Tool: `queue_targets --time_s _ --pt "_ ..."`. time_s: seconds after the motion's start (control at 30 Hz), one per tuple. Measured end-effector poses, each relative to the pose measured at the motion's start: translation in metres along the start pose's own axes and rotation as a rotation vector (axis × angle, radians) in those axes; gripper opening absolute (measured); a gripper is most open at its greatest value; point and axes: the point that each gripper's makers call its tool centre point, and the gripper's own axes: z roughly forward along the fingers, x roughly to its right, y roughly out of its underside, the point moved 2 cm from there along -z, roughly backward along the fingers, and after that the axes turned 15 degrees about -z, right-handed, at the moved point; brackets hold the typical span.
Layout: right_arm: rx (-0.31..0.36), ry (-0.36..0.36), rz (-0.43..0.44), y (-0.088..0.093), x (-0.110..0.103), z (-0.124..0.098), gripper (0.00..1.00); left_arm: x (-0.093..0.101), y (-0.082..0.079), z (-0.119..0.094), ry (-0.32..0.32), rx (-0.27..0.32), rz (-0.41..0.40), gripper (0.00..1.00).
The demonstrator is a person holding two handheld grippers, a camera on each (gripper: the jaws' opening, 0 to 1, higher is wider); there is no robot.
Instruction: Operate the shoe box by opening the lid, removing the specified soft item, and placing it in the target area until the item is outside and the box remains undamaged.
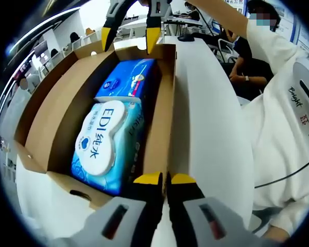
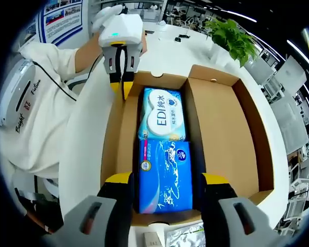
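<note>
Left tool: jaws nearly together, yellow tips side by side at the near end wall of the shoe box, at the inner corner by the long wall. Whether they pinch the cardboard edge I cannot tell; nothing else sits between them. In the right gripper view the same tool stands at the far left corner of the box, tips down on the rim.

Right tool: jaws wide, one on each side of the blue pack, which lies between them at the near end of the box. Contact with the pack's sides cannot be confirmed. In the left gripper view this tool hangs over the far end of the box, spread, tips pointing down.

Contents: two soft packs lie flat, end to end, touching. The blue pack is at the right tool's end; the wet wipes pack, pale blue with a white flap, is at the left tool's end.

Box: lid folded fully back, cardboard flat, no tear or crush visible. Box sits on a white counter. A potted plant stands well apart.

Progress, as judged: opening is done. Removal is not; both packs are inside. Right tool looks staged to close on the blue pack. Lift-out and placement remain; target area not identifiable.
</note>
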Motion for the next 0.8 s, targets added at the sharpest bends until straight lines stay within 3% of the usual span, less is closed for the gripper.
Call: queue_targets --time_s 0.2,0.57,0.8 --pt "-0.076 -0.026 -0.006 0.006 0.002 0.017 0.52 0.0 0.0 0.0 0.0 -0.004 -0.002 0.03" --pt "-0.109 -0.02 -0.048 0.005 0.005 0.026 0.52 -0.001 0.0 -0.001 0.002 0.005 0.003 0.03" --pt "-0.111 -0.033 -0.029 0.005 0.008 0.033 0.51 -0.001 0.0 -0.001 0.007 0.002 0.004 0.03"
